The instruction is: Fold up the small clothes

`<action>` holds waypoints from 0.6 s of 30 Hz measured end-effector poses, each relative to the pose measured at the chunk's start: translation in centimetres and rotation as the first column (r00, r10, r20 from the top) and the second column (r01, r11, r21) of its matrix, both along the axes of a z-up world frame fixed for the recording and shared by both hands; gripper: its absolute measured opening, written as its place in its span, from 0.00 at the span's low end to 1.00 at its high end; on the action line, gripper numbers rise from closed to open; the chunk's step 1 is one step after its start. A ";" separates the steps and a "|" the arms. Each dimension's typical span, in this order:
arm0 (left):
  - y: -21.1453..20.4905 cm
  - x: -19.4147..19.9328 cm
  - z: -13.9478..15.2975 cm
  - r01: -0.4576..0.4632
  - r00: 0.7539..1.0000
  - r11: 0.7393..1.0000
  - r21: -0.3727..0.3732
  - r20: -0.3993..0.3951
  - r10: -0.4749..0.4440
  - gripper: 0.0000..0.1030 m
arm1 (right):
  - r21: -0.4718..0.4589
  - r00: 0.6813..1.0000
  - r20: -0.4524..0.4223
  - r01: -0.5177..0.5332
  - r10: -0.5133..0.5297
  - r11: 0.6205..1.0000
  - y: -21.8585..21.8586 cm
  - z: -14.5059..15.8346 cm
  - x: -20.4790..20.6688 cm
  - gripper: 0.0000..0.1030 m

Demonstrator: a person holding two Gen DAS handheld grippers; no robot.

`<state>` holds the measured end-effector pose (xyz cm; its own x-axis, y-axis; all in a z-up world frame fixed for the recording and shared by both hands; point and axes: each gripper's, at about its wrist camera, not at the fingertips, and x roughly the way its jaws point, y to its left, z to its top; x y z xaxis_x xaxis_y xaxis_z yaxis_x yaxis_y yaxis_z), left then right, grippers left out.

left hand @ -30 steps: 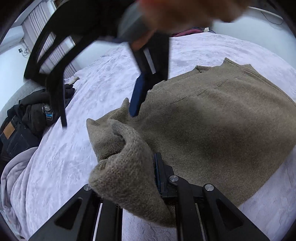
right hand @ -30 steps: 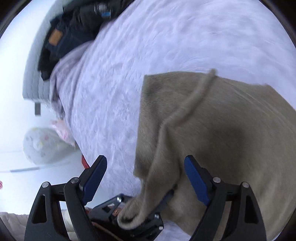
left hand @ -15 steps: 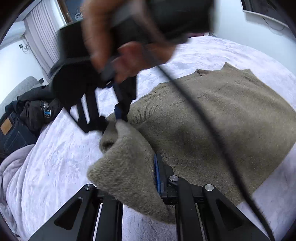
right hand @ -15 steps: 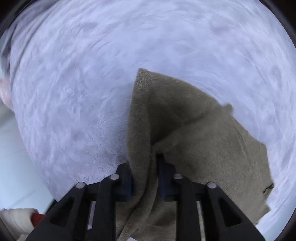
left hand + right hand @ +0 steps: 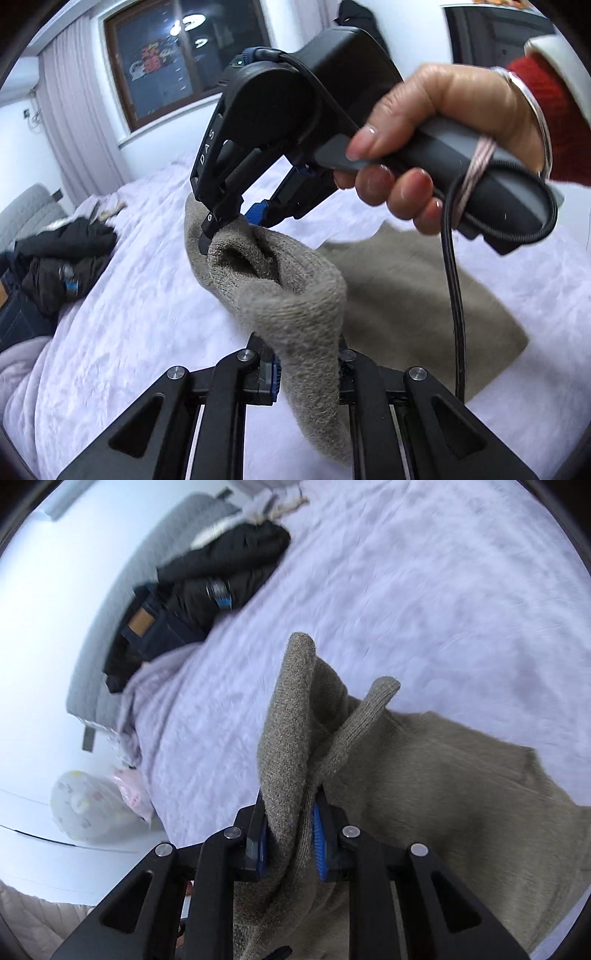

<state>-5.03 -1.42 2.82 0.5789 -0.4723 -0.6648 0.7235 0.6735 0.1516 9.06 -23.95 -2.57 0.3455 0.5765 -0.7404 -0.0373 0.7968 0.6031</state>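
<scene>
Lavender bedspread (image 5: 424,572) carries an olive knit sweater (image 5: 461,794). Left gripper (image 5: 303,369) and right gripper (image 5: 291,842) each have jaws clamped on its lifted edge; right jaws just closed. "DAS" reads on the right gripper's housing.

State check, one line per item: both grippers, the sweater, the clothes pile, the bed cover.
left gripper: shut on the sweater's edge.
right gripper: shut on the sweater, jaws have just been closing on a fold of knit.
sweater: near edge lifted by both grippers, the rest flat on the bed.
dark clothes pile: heaped, unfolded, apart from the sweater.
bed cover: spread out, bunched at one edge.
</scene>
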 end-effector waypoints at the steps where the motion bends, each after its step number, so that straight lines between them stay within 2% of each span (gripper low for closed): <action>1: -0.7 -0.5 0.3 0.019 1.000 1.000 -0.006 0.006 -0.019 0.13 | 0.011 1.000 0.025 0.018 -0.018 1.000 -0.4 0.8 0.3 0.21; 6: -5.9 -3.7 1.0 0.172 0.985 0.985 -0.004 0.026 -0.172 0.13 | 0.043 0.986 0.101 0.126 -0.130 0.991 -6.0 3.0 -4.6 0.21; 10: -9.5 -6.7 -1.2 0.282 0.959 0.958 0.044 0.015 -0.283 0.13 | 0.043 0.968 0.096 0.227 -0.230 0.973 -11.6 1.7 -9.3 0.21; 14: -12.2 -9.4 -5.3 0.364 0.932 0.924 0.121 -0.049 -0.360 0.13 | 0.016 0.942 0.017 0.336 -0.336 0.942 -16.3 -3.5 -13.6 0.21; 18: -13.4 -10.8 -8.5 0.391 0.920 0.903 0.178 -0.104 -0.378 0.13 | 0.029 0.898 -0.065 0.437 -0.435 0.899 -18.8 -10.0 -15.9 0.21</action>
<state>-15.82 -14.86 -5.64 0.3302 -0.5097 -0.7944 0.9331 0.3033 0.1932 -6.84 -42.75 -12.56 0.5285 0.4082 -0.7444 0.3426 0.6997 0.6269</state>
